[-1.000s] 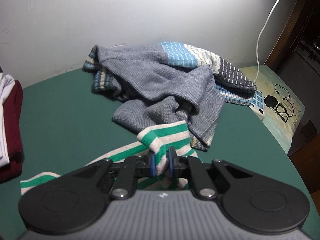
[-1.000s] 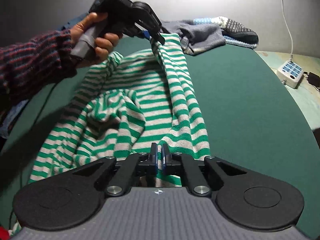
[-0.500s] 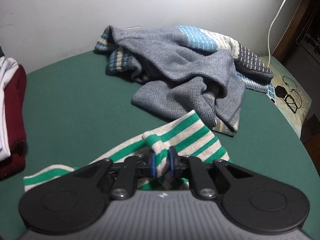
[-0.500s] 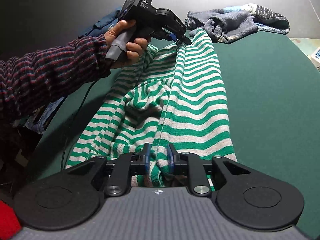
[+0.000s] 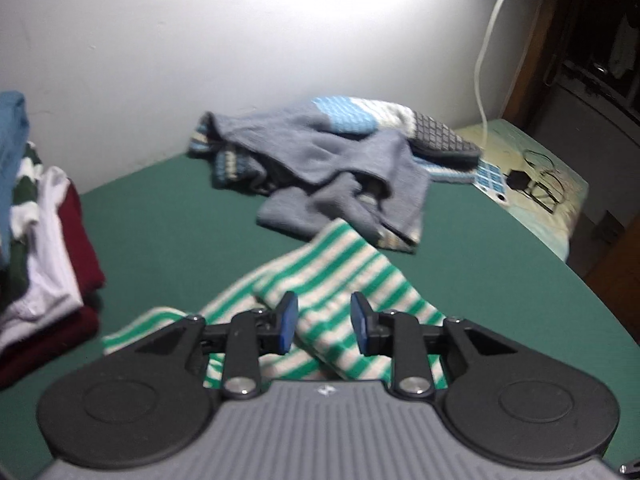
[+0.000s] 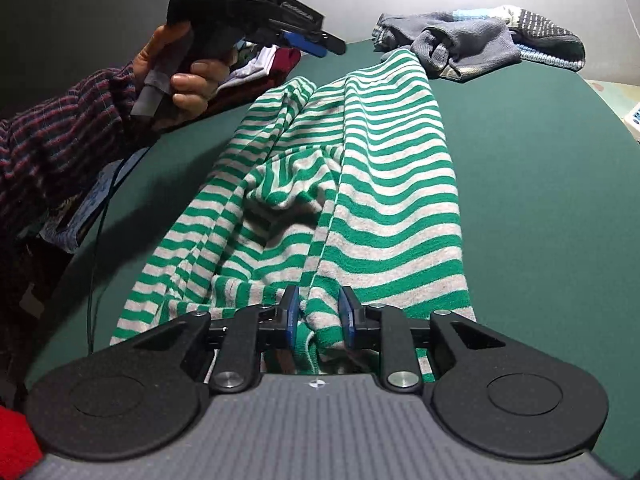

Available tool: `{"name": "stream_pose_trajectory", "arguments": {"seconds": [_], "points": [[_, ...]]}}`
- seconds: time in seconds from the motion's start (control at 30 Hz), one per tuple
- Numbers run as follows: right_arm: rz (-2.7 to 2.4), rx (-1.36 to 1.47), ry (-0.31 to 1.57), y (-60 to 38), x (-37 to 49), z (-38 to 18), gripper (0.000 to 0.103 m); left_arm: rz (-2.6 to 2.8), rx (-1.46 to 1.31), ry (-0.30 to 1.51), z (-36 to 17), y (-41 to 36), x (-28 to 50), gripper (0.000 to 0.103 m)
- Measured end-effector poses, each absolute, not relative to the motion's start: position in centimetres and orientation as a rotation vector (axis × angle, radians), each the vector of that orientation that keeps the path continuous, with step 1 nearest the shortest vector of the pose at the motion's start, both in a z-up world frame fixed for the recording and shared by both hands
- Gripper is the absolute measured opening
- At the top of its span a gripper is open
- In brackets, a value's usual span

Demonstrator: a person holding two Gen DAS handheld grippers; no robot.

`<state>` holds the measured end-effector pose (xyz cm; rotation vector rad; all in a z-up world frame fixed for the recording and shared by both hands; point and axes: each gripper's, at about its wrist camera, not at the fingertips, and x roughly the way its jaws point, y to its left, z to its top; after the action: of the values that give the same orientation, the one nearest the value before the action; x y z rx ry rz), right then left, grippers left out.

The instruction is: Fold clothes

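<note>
1. The green-and-white striped shirt is spread lengthwise on the green table, its far end close to a crumpled grey sweater.
2. The left gripper is held with its jaws parted above the shirt's far end; nothing is pinched between them.
3. The right gripper is also seen with jaws apart, the shirt's near hem bunched loosely in the gap.
4. A stack of folded clothes is seen at the table's left edge.

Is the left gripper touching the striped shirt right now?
Apart. The right wrist view shows the left gripper lifted, fingers open, green table between it and the striped shirt.
</note>
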<state>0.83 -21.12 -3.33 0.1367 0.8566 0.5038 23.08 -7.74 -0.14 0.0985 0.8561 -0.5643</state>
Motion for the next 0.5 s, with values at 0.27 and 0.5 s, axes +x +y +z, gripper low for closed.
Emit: {"name": "stream_pose_trajectory", "arguments": {"seconds": [0.27,0.5], "points": [[0.447,0.099,0.853,-24.3,-1.0,-1.1,0.019,-0.530,0.132,0.907,-4.1,-9.6,22.9,0.036],[0.458,0.115,0.888,-22.2,-1.4,-3.2,0.020,-0.479,0.092,0.884,-2.4,-7.7,22.6,0.041]]}}
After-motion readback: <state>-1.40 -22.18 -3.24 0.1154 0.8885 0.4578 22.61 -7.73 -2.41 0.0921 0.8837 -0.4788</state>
